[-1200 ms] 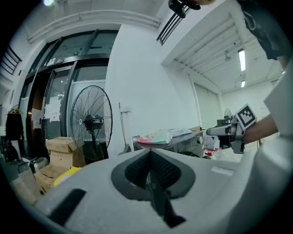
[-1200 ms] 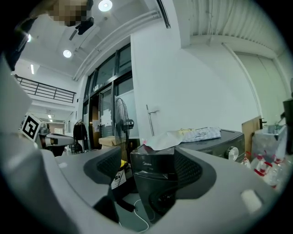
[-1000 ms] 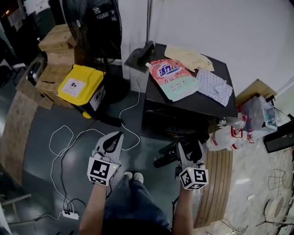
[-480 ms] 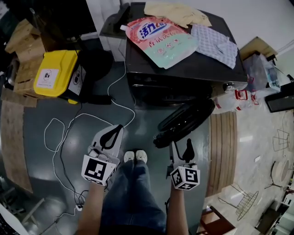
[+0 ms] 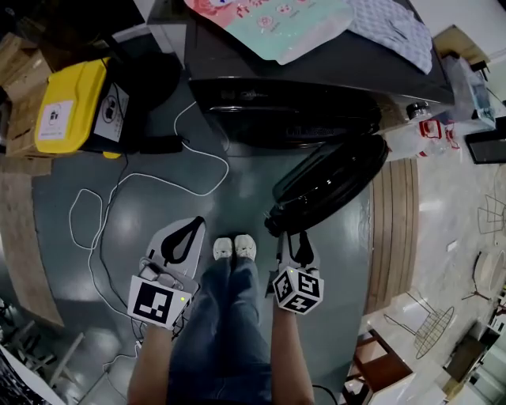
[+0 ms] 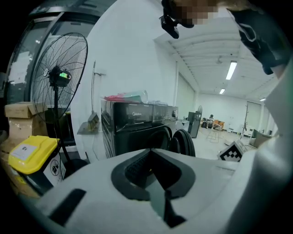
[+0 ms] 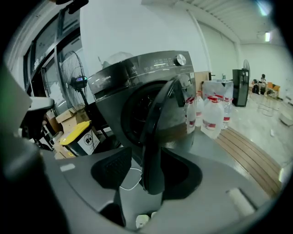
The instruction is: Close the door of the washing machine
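The dark front-loading washing machine [image 5: 316,79] stands at the top of the head view, its round door [image 5: 332,186] swung open toward me. My right gripper [image 5: 294,236] sits at the door's near edge. In the right gripper view the door's edge [image 7: 153,137] stands upright between the jaws of that gripper [image 7: 149,167]. The jaws have just been closing around it, and a gap still shows beside the left pad [image 7: 114,169]. My left gripper [image 5: 198,223] hangs over the floor left of my legs, tips together, nothing in it. It faces the machine [image 6: 137,123].
A yellow bin [image 5: 67,111] and a fan [image 6: 59,77] stand left of the machine. White cable [image 5: 118,198] loops over the floor. A detergent pouch [image 5: 277,24] and cloth [image 5: 395,28] lie on top. Water bottles [image 5: 423,134] and a slatted board [image 5: 391,237] are at the right.
Both grippers have sunk and the view has tipped down toward the machine's front. The right gripper has come onto the open door's edge and its jaws have narrowed around it.
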The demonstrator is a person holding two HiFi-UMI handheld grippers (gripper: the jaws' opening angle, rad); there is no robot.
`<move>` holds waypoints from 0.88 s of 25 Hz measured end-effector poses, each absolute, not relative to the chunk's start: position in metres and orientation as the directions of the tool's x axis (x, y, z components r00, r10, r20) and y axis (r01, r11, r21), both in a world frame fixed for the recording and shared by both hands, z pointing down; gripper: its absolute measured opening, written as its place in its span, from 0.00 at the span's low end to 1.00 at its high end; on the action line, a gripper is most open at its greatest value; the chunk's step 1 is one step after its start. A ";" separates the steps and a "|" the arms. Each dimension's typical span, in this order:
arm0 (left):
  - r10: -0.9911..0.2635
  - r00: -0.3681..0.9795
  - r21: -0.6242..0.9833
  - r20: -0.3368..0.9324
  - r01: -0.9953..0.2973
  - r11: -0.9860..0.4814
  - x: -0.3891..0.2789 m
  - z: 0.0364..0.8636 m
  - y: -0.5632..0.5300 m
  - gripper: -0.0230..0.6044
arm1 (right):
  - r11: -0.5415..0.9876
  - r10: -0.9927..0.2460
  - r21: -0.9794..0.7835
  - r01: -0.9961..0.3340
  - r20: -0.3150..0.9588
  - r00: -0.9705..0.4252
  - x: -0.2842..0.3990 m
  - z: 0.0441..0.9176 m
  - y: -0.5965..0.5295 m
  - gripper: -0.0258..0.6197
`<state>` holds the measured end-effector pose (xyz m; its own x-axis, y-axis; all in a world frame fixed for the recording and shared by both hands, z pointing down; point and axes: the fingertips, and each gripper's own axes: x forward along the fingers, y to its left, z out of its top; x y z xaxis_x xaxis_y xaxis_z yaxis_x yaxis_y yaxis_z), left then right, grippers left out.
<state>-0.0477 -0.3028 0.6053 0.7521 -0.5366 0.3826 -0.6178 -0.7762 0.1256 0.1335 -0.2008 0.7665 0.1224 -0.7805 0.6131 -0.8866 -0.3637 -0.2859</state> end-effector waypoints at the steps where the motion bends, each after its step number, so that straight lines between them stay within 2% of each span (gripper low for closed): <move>1: -0.532 0.750 0.121 0.393 -0.615 -0.779 -0.050 0.610 -0.302 0.04 | -0.386 -0.771 -0.281 -0.879 0.621 0.140 0.136 0.771 -0.203 0.35; 4: -0.541 0.742 0.136 0.396 -0.630 -0.765 -0.053 0.614 -0.303 0.04 | -0.430 -0.758 -0.270 -0.862 0.626 0.183 0.143 0.777 -0.204 0.25; 12: -0.566 0.729 0.152 0.384 -0.655 -0.740 -0.058 0.617 -0.316 0.04 | -0.404 -0.764 -0.301 -0.864 0.631 0.137 0.127 0.780 -0.238 0.26; 16: -0.577 0.720 0.145 0.387 -0.665 -0.733 -0.064 0.616 -0.325 0.04 | -0.309 -0.796 -0.339 -0.889 0.603 0.047 0.112 0.778 -0.276 0.28; 22: -0.594 0.703 0.146 0.391 -0.684 -0.714 -0.074 0.619 -0.344 0.04 | -0.072 -0.842 -0.311 -0.948 0.528 -0.110 0.094 0.775 -0.344 0.27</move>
